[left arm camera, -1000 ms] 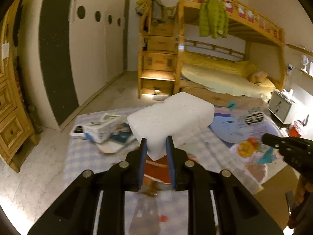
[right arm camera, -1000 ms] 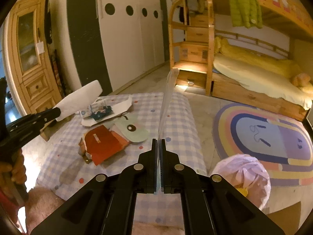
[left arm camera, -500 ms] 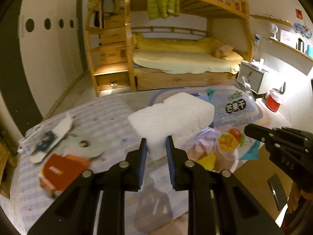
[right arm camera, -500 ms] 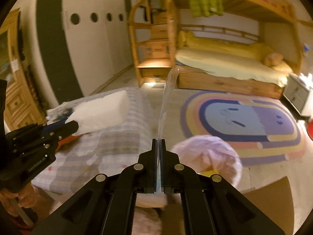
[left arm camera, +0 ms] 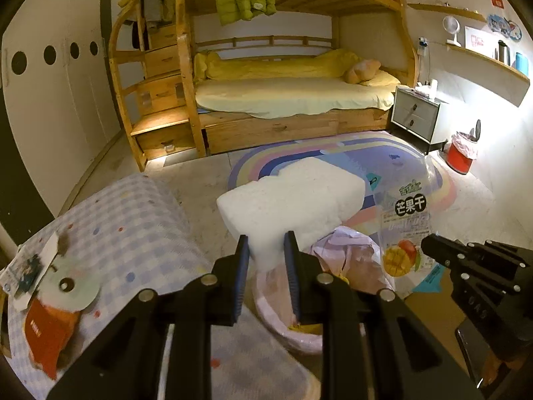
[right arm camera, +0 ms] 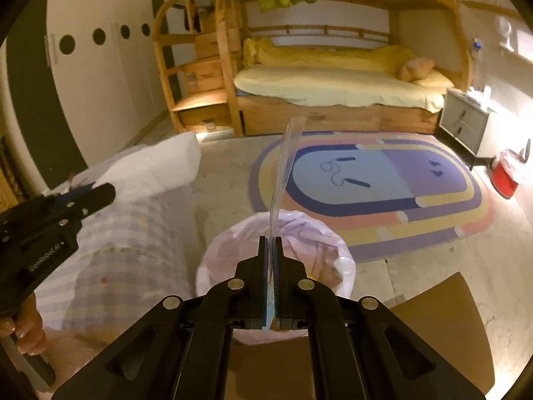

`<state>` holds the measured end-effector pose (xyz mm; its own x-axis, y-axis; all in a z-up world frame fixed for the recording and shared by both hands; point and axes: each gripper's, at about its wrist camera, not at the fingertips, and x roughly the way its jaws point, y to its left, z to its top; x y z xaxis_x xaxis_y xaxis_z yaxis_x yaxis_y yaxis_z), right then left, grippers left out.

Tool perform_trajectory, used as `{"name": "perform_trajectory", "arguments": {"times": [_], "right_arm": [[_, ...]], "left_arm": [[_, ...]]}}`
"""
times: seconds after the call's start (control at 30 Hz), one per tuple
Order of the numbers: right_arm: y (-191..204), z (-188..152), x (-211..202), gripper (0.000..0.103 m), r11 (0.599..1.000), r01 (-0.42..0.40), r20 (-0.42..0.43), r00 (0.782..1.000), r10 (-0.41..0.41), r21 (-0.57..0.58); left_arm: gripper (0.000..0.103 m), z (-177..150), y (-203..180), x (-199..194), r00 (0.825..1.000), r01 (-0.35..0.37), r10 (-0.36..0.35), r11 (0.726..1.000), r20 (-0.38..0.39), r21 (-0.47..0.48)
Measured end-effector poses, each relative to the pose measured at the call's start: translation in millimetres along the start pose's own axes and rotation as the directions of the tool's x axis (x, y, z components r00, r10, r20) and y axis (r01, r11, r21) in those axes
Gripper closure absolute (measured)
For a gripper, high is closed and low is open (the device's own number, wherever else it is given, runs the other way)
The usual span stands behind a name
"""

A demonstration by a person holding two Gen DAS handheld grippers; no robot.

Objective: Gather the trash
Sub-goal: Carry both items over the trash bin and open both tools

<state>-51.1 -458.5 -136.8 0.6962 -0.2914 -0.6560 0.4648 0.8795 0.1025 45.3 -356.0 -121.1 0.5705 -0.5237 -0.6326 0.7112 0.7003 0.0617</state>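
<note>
My left gripper (left arm camera: 266,260) is easing open, pads still pinching a white foam block (left arm camera: 293,200); my right gripper (right arm camera: 273,266) clamps a mango snack bag (left arm camera: 404,230). Both hang over the pink-lined bin (right arm camera: 339,256) beside the checked table (left arm camera: 133,226).

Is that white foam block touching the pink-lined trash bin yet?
Apart. The right wrist view shows the foam block held by the left gripper above the checked tablecloth, well left of the trash bin.
</note>
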Motion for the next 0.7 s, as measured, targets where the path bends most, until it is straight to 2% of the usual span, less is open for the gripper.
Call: {"name": "perform_trajectory", "arguments": {"times": [0.17,0.23,0.37,0.47,0.7], "right_arm": [[-17,-2,25,0.098,0.999,0.013,-0.023,1.000,-0.012,0.039],[-22,-3,34,0.097,0.999,0.009,-0.027,1.000,-0.007,0.050],[-26,-3,47,0.094,0.999,0.011,-0.044,0.999,-0.009,0.050],[-26,-4,55,0.079,0.998,0.012,-0.071,0.997,-0.008,0.057],[-19,-4,26,0.078,0.998,0.021,-0.055,0.998,-0.018,0.054]], "left_arm": [[0.080,5,-8,27,1.000,0.001,0.000,1.000,-0.029,0.031],[0.079,6,-9,36,0.999,0.024,-0.022,0.999,-0.044,0.034],[0.060,6,-9,42,0.997,0.049,-0.048,0.998,-0.053,0.025],[0.059,6,-5,39,0.997,0.058,-0.057,0.998,-0.048,0.007],[0.059,4,14,12,0.999,0.028,-0.029,0.999,-0.031,-0.032]]}}
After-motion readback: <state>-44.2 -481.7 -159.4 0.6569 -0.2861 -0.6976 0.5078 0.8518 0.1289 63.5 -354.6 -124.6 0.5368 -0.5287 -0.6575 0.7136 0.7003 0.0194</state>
